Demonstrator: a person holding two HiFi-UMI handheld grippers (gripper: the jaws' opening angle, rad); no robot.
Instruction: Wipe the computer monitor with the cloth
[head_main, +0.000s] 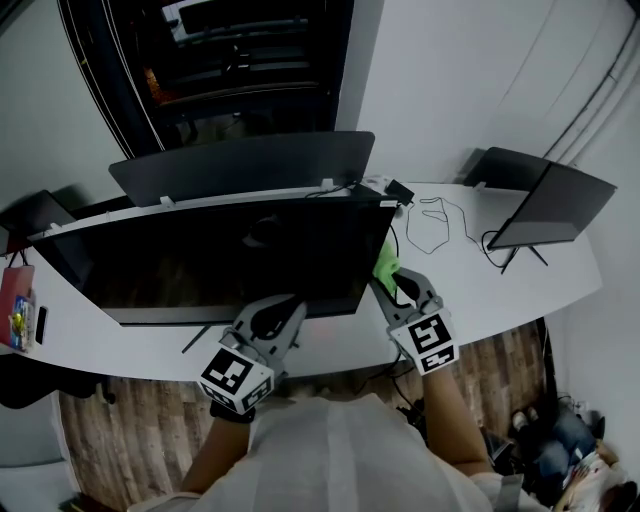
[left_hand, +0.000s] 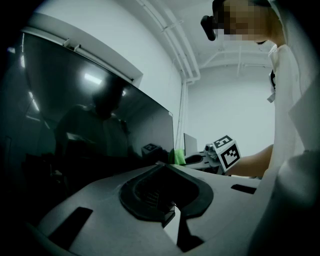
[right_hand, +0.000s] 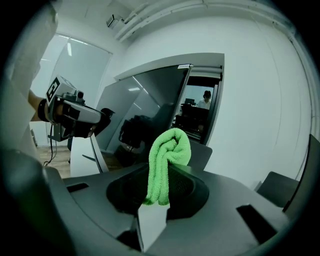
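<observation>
At the desk's (head_main: 470, 290) left edge lies a red packet (head_main: 17, 300), just beside a small dark slab (head_main: 40, 322). The wide dark monitor (head_main: 230, 265) stands along the middle of the desk, its screen facing the person. A 2nd screen (head_main: 240, 165) stands close behind it, near the back edge.

The left gripper (head_main: 283, 308) hangs at the desk's front edge, below the monitor's lower border and right of its middle. Its jaws are together, with nothing between them.

The green cloth (head_main: 386, 265) sits at the monitor's right edge, near its lower right corner; whether it touches the screen cannot be told. The right gripper (head_main: 400, 285) has its jaws clamped on the cloth's lower part. The folded, rounded top of the cloth sticks up beyond the tips. This gripper is over the front part of the desk, just right of the monitor.

Thin cables (head_main: 435, 225) loop on the bare desk right of the monitor. Near the back right corner, a 3rd dark screen (head_main: 550, 205) stands on a thin leg, tilted.
</observation>
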